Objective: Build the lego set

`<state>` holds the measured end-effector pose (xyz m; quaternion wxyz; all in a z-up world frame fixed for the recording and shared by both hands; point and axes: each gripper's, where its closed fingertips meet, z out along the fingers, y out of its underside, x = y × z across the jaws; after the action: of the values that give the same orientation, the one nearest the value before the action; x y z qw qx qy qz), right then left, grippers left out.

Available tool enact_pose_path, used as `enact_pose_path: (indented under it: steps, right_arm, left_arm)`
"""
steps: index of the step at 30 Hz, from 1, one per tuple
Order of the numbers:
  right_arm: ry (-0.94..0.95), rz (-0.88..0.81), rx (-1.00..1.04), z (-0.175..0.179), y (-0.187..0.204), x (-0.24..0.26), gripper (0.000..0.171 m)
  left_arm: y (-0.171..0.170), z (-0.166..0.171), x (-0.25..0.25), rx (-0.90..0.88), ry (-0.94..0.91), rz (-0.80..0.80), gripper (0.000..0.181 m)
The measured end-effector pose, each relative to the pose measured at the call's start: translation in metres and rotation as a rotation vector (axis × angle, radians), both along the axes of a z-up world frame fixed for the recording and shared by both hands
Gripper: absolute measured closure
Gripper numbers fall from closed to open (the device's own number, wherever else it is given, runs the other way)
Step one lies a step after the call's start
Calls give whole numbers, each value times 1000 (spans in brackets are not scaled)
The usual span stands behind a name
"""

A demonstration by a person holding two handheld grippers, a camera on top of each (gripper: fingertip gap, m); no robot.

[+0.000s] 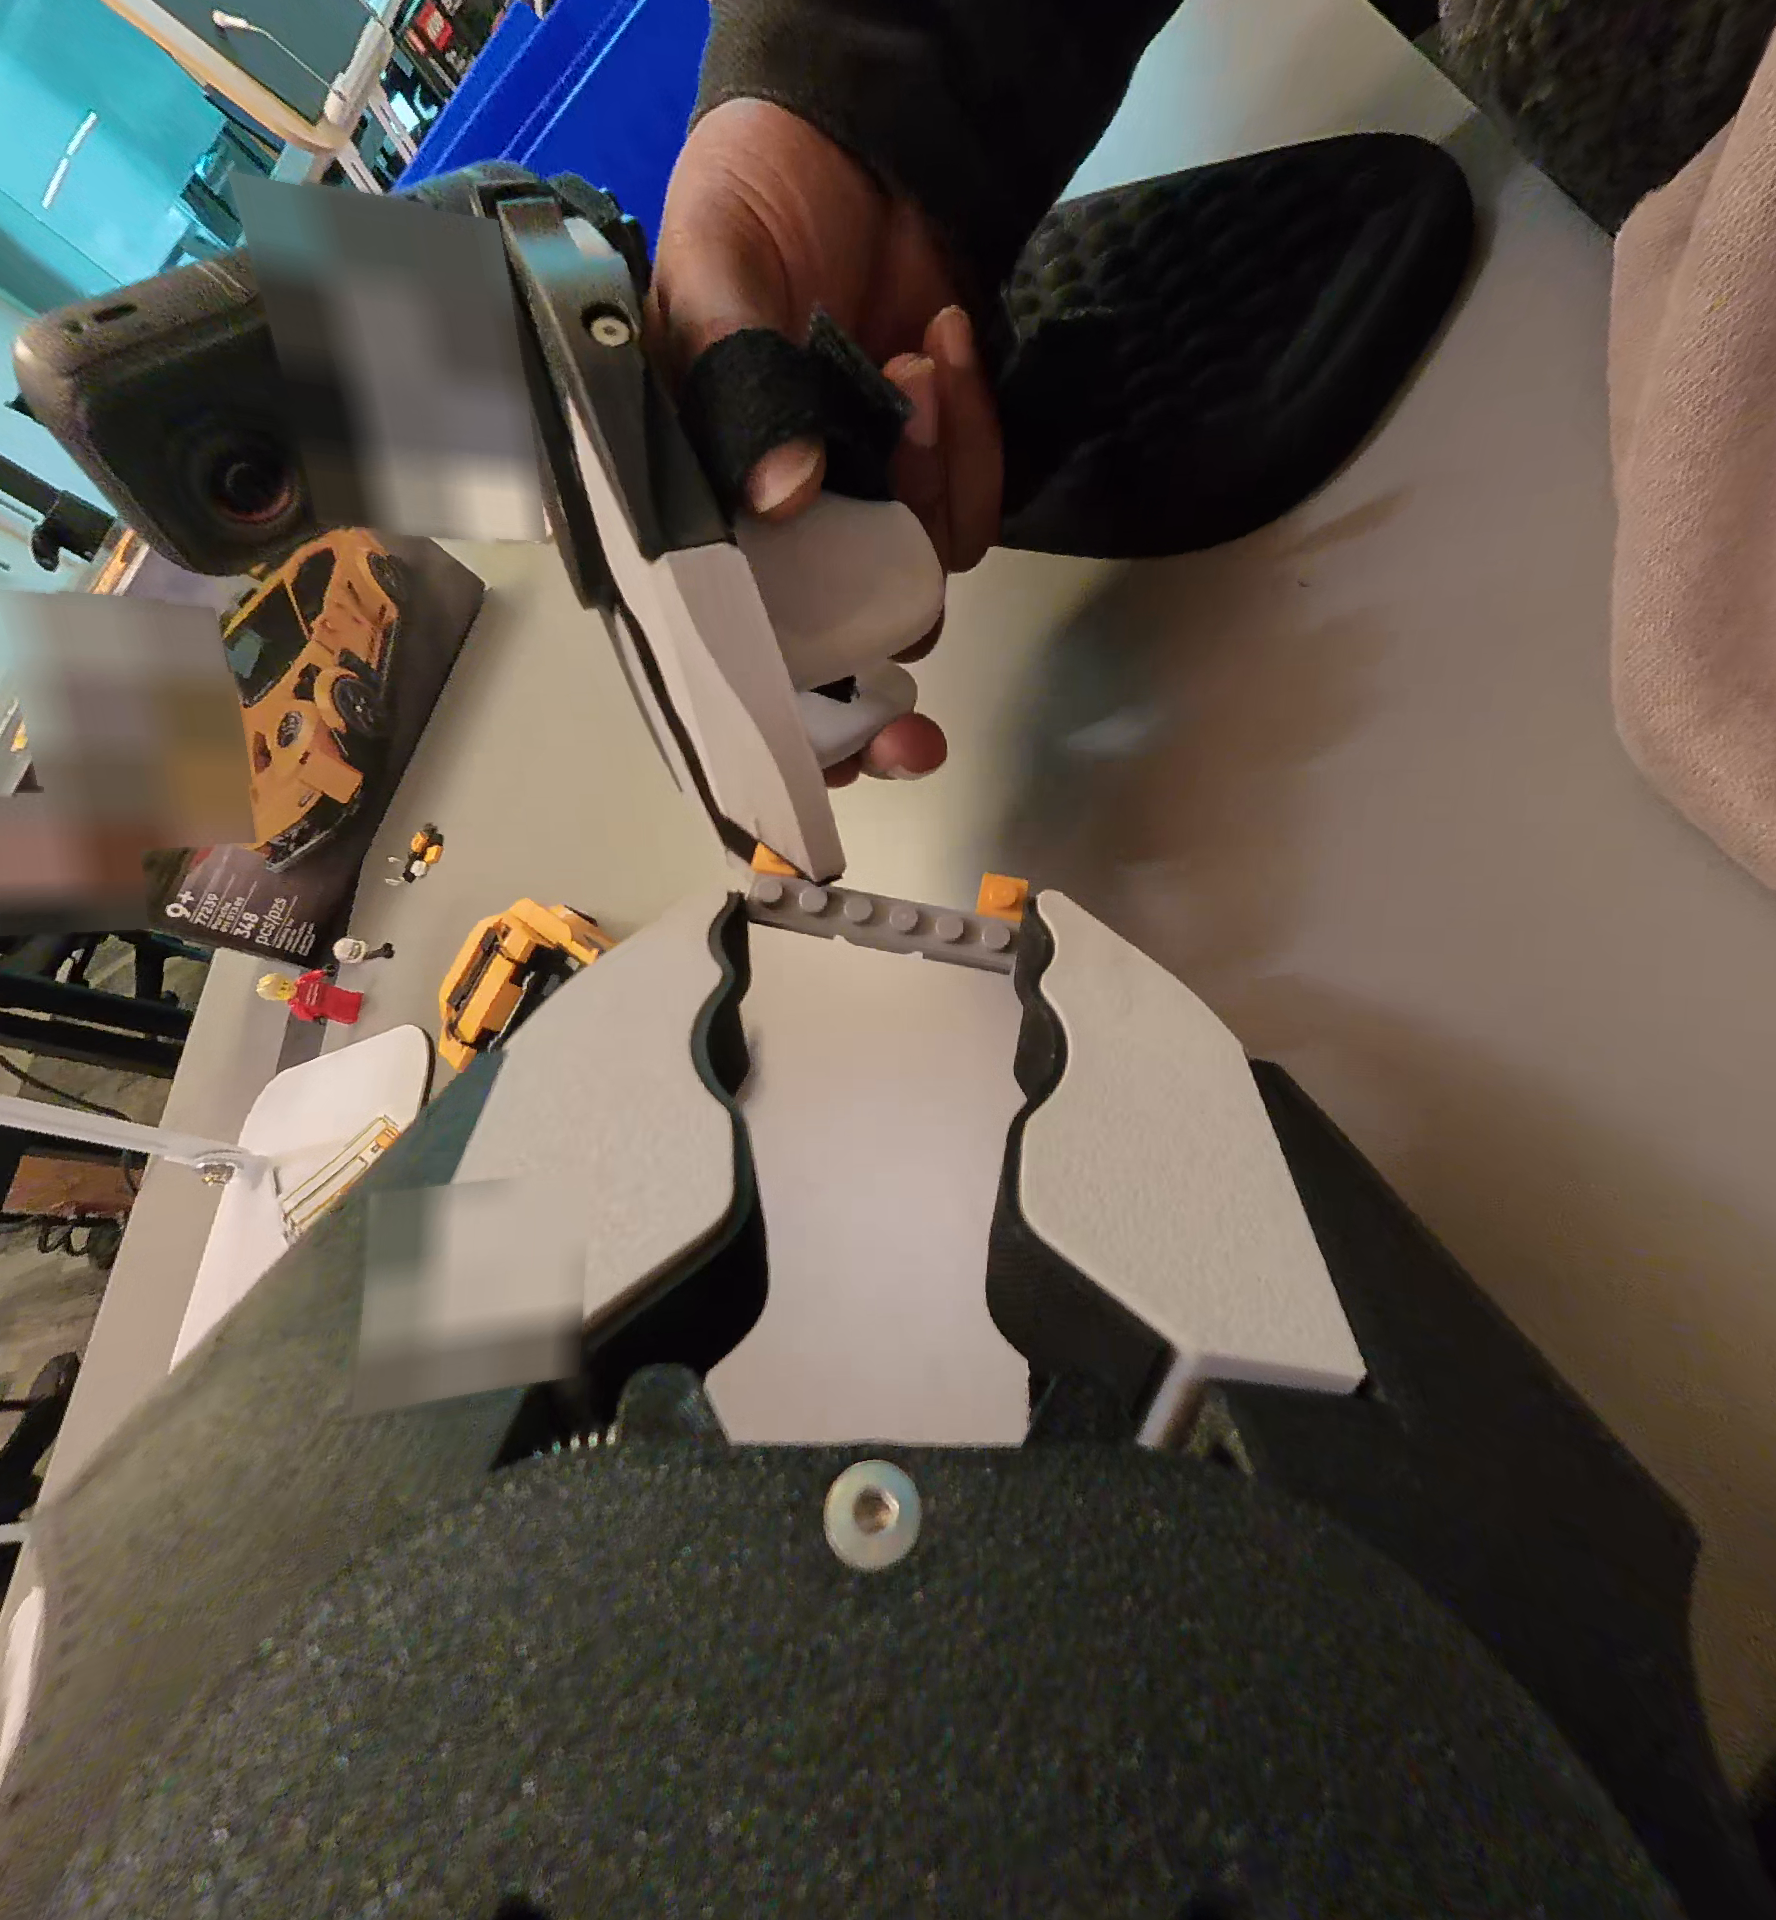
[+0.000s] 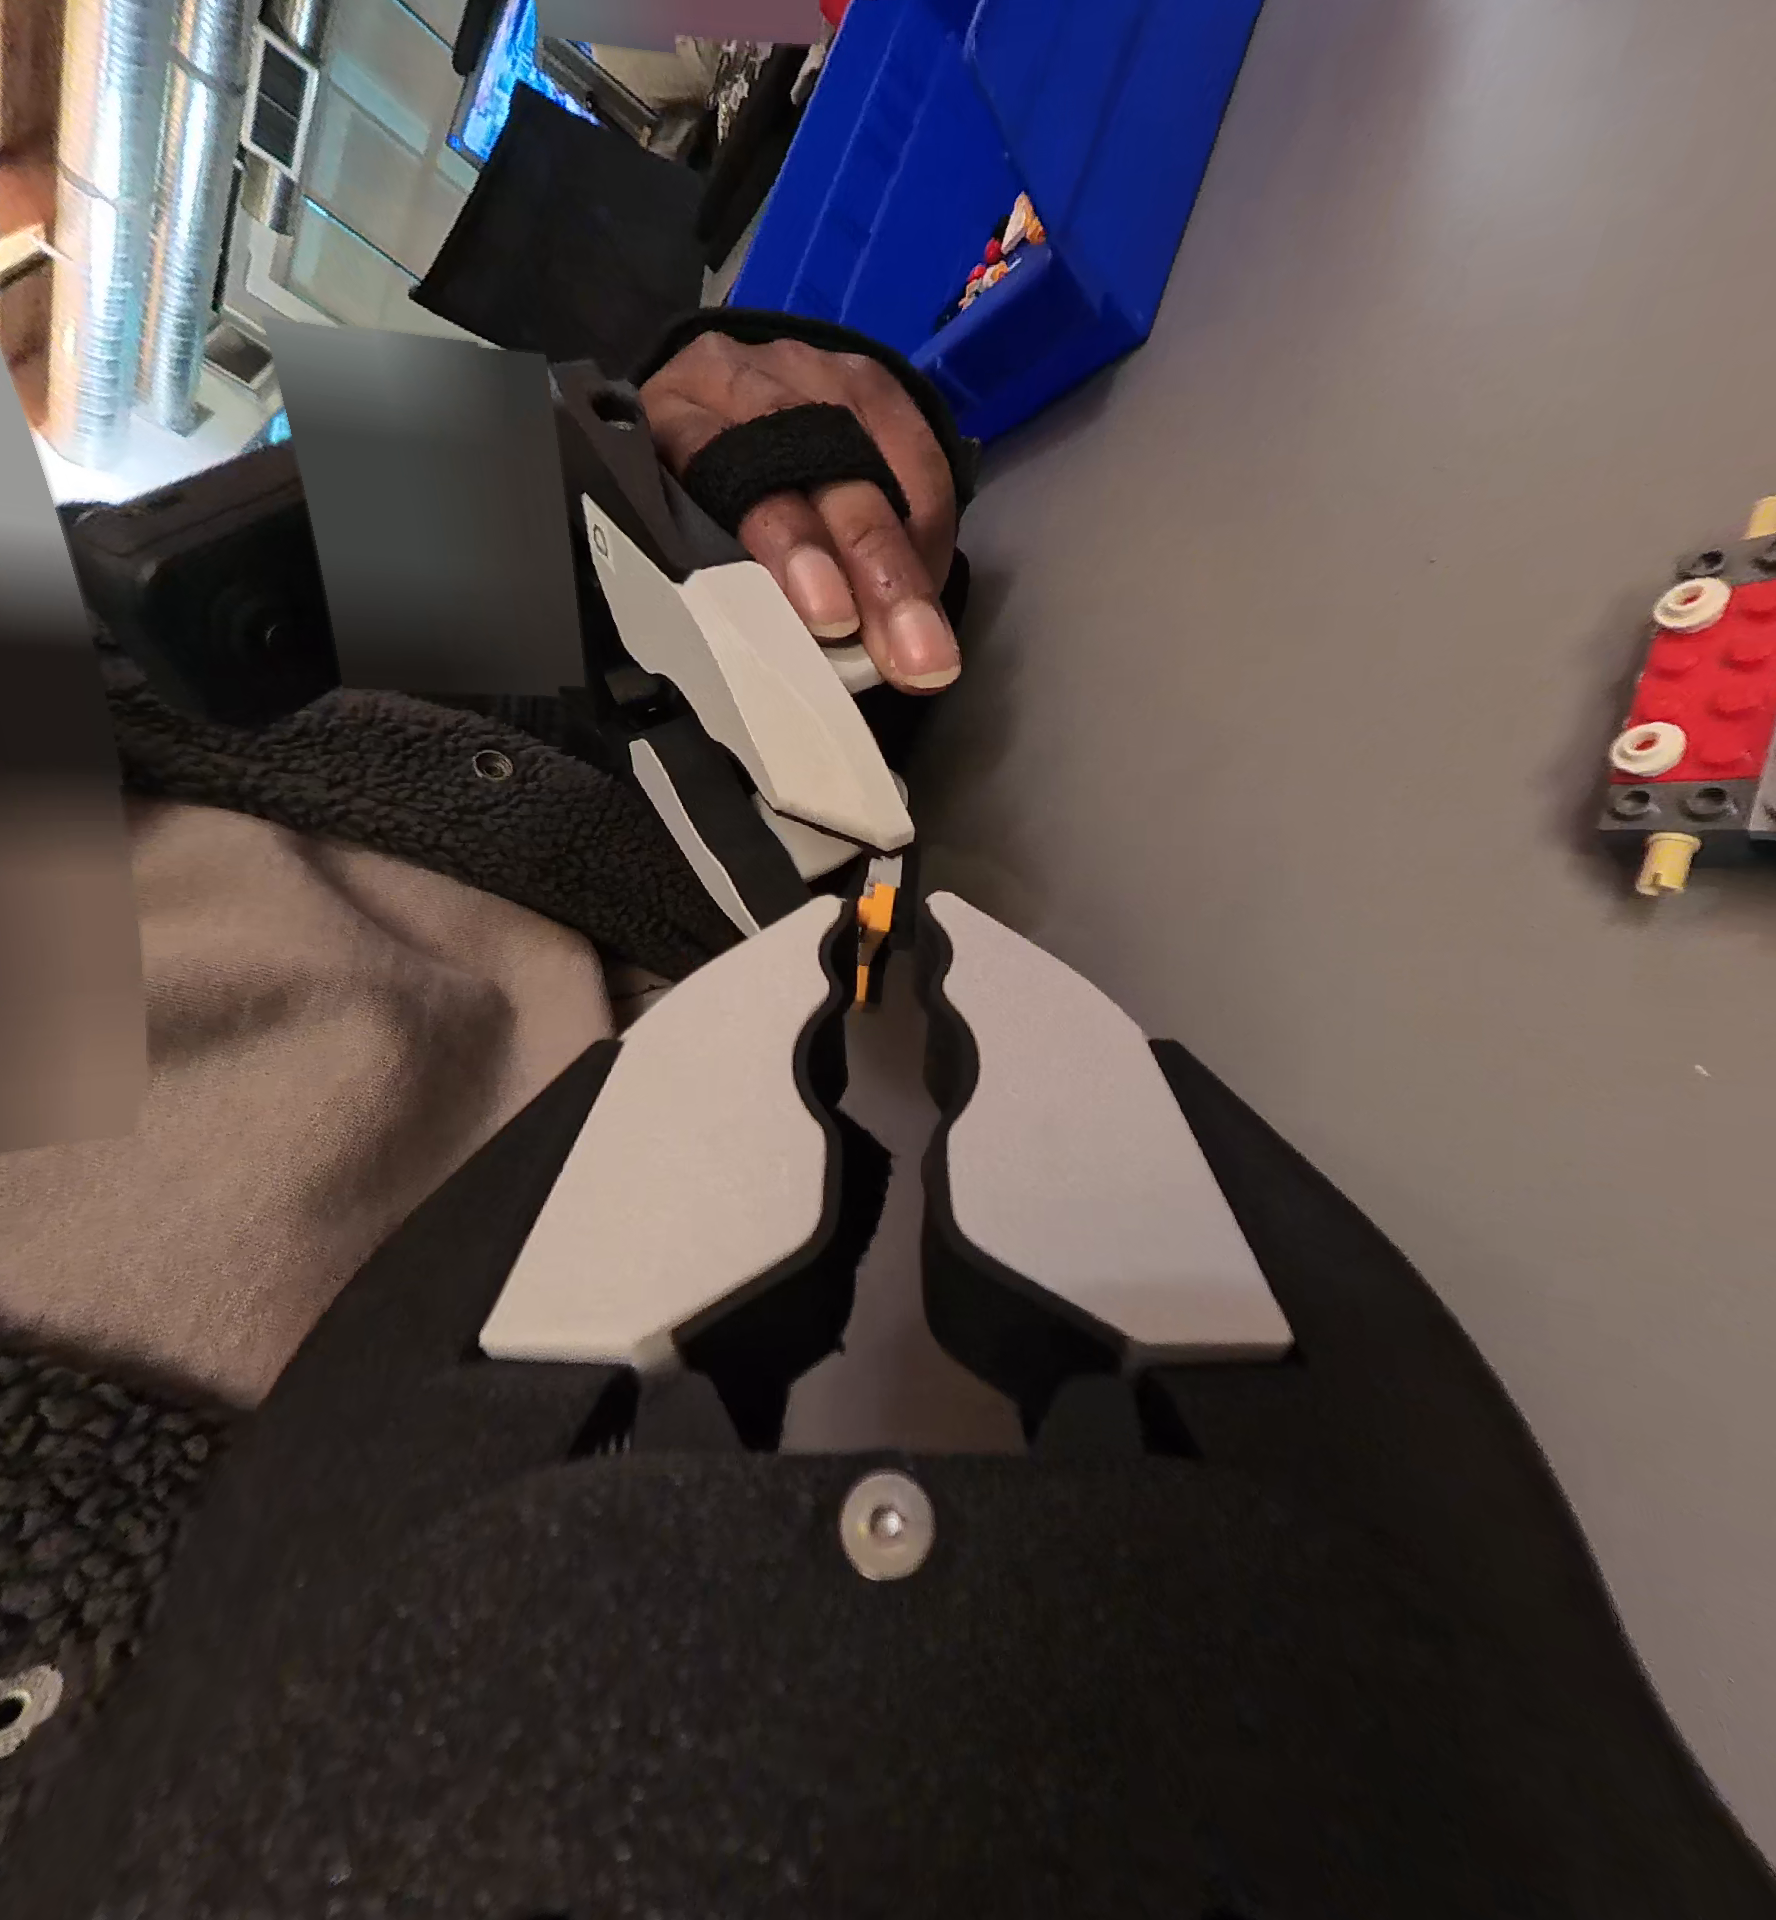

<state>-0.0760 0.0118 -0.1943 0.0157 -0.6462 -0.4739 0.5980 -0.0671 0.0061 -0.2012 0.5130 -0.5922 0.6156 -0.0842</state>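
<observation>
In the left wrist view my left gripper [image 1: 886, 932] is shut on a long grey studded plate [image 1: 884, 920], held crosswise between its fingertips above the table. A small orange piece [image 1: 1001, 896] sits on the plate's right end. My right gripper [image 1: 801, 868] comes down from above onto the plate's left end with another small orange piece [image 1: 770, 860] in its tips. In the right wrist view my right gripper [image 2: 879, 925] is shut on that orange piece [image 2: 871, 930], with the left gripper's tips [image 2: 863, 831] just beyond it.
A set box with an orange car picture [image 1: 333, 727], a part-built orange car [image 1: 510, 966], a red minifigure [image 1: 312, 997] and a white tray [image 1: 323, 1122] lie to the left. A blue bin [image 2: 967, 208] and a red-and-black chassis [image 2: 1736, 707] are on the grey table. Less than 4 cm separates the two grippers' tips. Left tips and right tips are each some 15 cm from the part-built orange car [image 1: 510, 966].
</observation>
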Motion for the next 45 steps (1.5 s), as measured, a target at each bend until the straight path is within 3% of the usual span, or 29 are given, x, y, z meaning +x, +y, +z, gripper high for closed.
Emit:
enact_pose_path:
  steps: [8,17,20,22,25,27,31,45]
  right_arm:
    - [42,61,51,8,-5,2,162]
    - [112,10,153,17,-4,2,163]
    - [154,-10,256,21,-3,3,163]
    - [176,-19,345,25,-2,3,163]
    - [190,-2,586,23,-5,3,163]
    - [202,13,733,22,-8,0,163]
    - [252,43,915,23,-15,-4,163]
    - [349,25,1076,36,-22,-2,164]
  left_arm:
    - [-5,9,1,56,-27,-42,132]
    - [-2,17,2,137,-62,-44,132]
    - [-4,21,1,34,-144,-55,128]
    - [-7,24,-1,-165,-278,-83,124]
    - [-3,25,-4,-436,-431,-75,131]
    - [-6,18,0,-503,-425,-82,135]
    - [-7,12,4,-454,-376,-64,172]
    - [-13,23,7,-395,-376,-83,173]
